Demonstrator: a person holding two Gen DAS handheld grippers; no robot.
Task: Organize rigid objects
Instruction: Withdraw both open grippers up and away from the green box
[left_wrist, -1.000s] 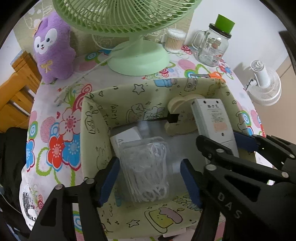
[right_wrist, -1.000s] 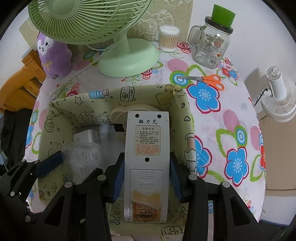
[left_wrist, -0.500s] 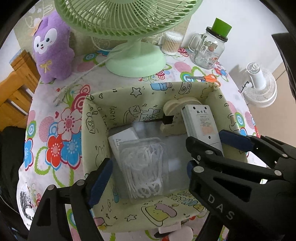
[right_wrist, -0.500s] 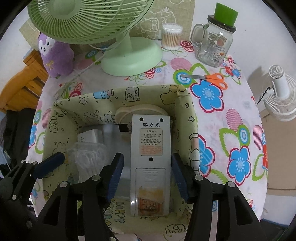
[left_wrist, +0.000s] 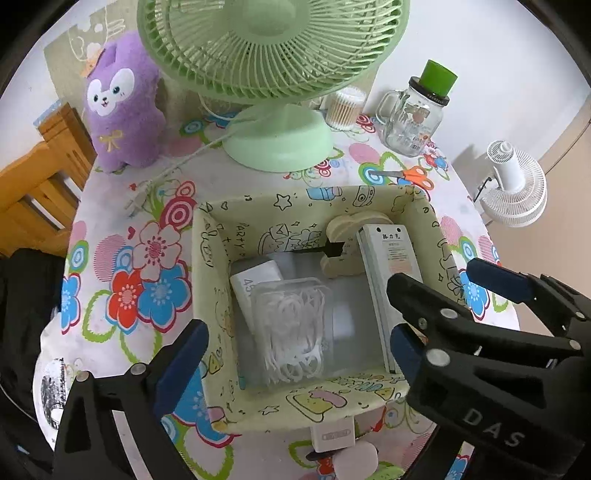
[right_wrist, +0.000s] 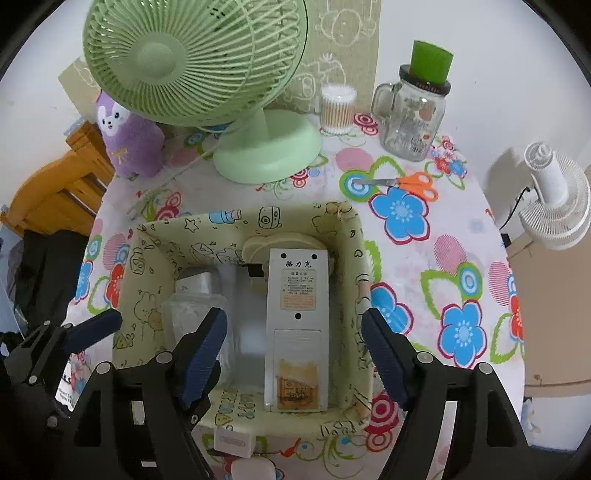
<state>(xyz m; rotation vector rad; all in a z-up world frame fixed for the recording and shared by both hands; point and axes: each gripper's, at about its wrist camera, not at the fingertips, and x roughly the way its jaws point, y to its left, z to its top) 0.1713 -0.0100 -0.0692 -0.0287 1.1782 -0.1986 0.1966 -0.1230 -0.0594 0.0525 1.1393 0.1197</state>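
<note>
A pale green printed fabric box (left_wrist: 236, 415) (right_wrist: 354, 240) sits on the flowered tablecloth. Inside lie a clear tub of white floss picks (left_wrist: 291, 328) (right_wrist: 181, 314), a white remote control (left_wrist: 388, 266) (right_wrist: 297, 325), a cream tape dispenser (left_wrist: 340, 240) (right_wrist: 280, 243) and a small white box (left_wrist: 255, 277). My left gripper (left_wrist: 295, 365) is open and empty above the box's near side, over the floss tub. My right gripper (right_wrist: 295, 362) is open and empty, its fingers apart on either side of the remote.
A green desk fan (left_wrist: 277, 144) (right_wrist: 266, 147), purple plush toy (left_wrist: 122, 107), cotton swab jar (right_wrist: 338, 109), glass mug jar with green lid (right_wrist: 413, 122) and orange scissors (right_wrist: 406, 182) stand behind the box. A white charger (left_wrist: 332, 437) lies at its near side. A white fan (right_wrist: 554, 206) stands off the table.
Both grippers have opened, let go and drawn back upward. The floss tub and the remote now rest inside the box.
</note>
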